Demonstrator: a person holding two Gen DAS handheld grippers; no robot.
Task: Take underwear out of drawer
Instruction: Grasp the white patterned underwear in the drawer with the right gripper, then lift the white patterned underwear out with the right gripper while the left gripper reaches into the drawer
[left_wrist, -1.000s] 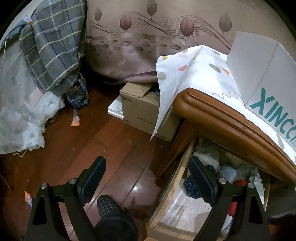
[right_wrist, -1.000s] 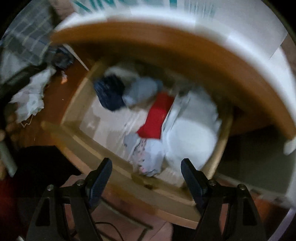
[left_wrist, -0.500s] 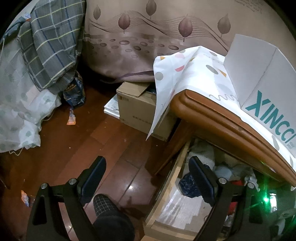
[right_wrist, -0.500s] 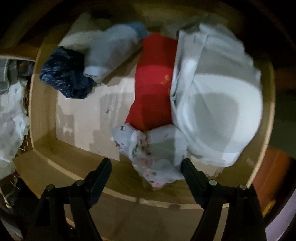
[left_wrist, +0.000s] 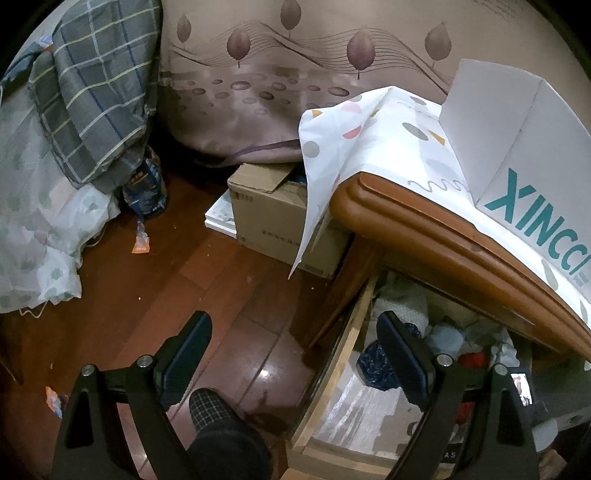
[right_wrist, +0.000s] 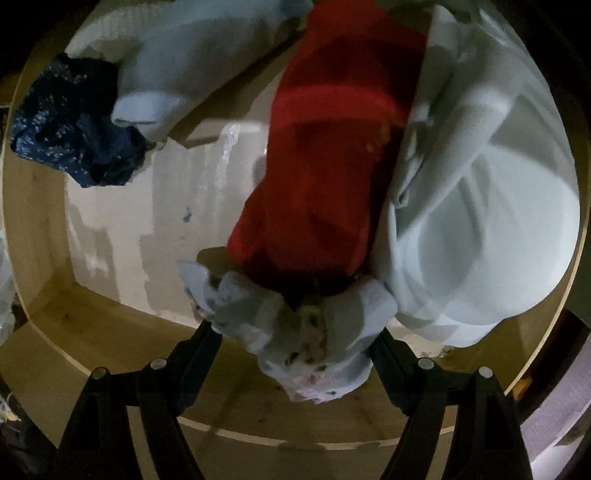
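Note:
The wooden drawer (right_wrist: 110, 332) stands pulled out and holds several soft garments. A small white floral underwear bundle (right_wrist: 306, 332) lies against the drawer's front wall. My right gripper (right_wrist: 295, 334) points down over it, open, one finger on each side of the bundle. Behind it lie a red garment (right_wrist: 325, 177), a large white garment (right_wrist: 480, 221), a pale blue piece (right_wrist: 177, 74) and a navy piece (right_wrist: 70, 136). My left gripper (left_wrist: 291, 319) hangs open and empty above the floor and the drawer's left rim (left_wrist: 354, 332).
The cabinet top (left_wrist: 424, 221) overhangs the drawer and carries a spotted cloth (left_wrist: 369, 140) and a white box with teal letters (left_wrist: 517, 155). A cardboard box (left_wrist: 277, 218) sits on the wooden floor. A person's checked foot (left_wrist: 218, 417) shows below the left gripper.
My right gripper has sunk down into the drawer, and the floral bundle now sits between its fingers. The left gripper has stayed where it was.

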